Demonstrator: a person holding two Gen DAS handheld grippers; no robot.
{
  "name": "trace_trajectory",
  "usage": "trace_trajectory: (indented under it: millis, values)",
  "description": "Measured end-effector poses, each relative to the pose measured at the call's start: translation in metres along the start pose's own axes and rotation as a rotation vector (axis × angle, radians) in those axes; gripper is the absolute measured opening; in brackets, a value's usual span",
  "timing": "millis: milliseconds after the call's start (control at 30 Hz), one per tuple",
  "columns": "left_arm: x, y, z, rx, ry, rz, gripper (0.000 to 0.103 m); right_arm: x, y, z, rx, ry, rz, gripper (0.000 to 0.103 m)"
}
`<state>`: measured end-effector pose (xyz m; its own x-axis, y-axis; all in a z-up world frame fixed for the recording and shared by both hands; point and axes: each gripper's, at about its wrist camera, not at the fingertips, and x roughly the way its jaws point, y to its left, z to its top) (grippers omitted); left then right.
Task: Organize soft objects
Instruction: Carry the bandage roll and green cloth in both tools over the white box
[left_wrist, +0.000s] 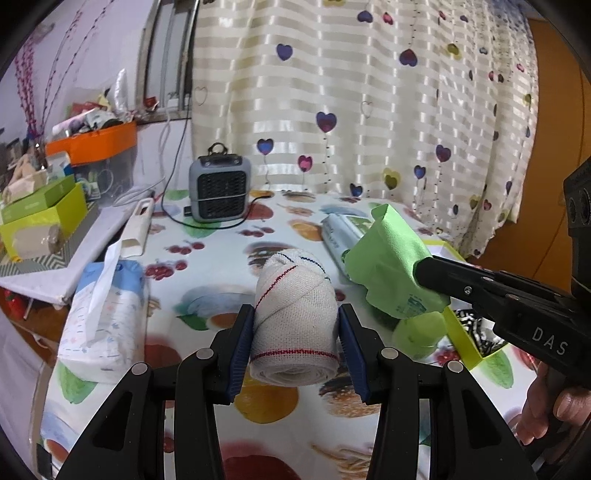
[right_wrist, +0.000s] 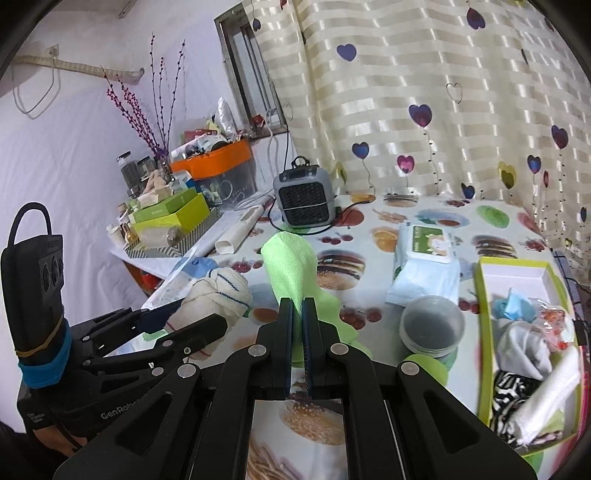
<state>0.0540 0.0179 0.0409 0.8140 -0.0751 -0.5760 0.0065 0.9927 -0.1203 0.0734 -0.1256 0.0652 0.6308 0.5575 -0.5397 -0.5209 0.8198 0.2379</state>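
Note:
My left gripper (left_wrist: 295, 317) is shut on a white bandage roll (left_wrist: 295, 325) with red and blue stitching, held above the fruit-print table; the roll also shows in the right wrist view (right_wrist: 218, 291). My right gripper (right_wrist: 297, 306) is shut on a bright green cloth (right_wrist: 291, 266), which stands up from its fingers; the cloth shows in the left wrist view (left_wrist: 391, 266) too. A lime-green box (right_wrist: 484, 295) at the right holds several soft items, among them a zebra-print cloth (right_wrist: 513, 391) and a blue mask (right_wrist: 513, 306).
A wet-wipes pack (right_wrist: 424, 266), a grey-lidded jar (right_wrist: 432, 325) and a small grey heater (right_wrist: 306, 199) stand on the table. A tissue pack (left_wrist: 103, 317) lies at the left. Cluttered boxes (right_wrist: 173, 218) line the far left. A curtain hangs behind.

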Motion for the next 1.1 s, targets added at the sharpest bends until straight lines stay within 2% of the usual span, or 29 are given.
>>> trace_trajectory:
  millis: [333,1100]
  values:
    - [-0.006,-0.018,0.007,0.020,-0.026,-0.048,0.044,-0.023,-0.007,0.002,-0.006,-0.040,-0.043,0.005]
    - [0.007,-0.065,0.020,0.075,-0.026,-0.130,0.044,-0.055,-0.044,0.002,0.042,-0.087,-0.128,0.005]
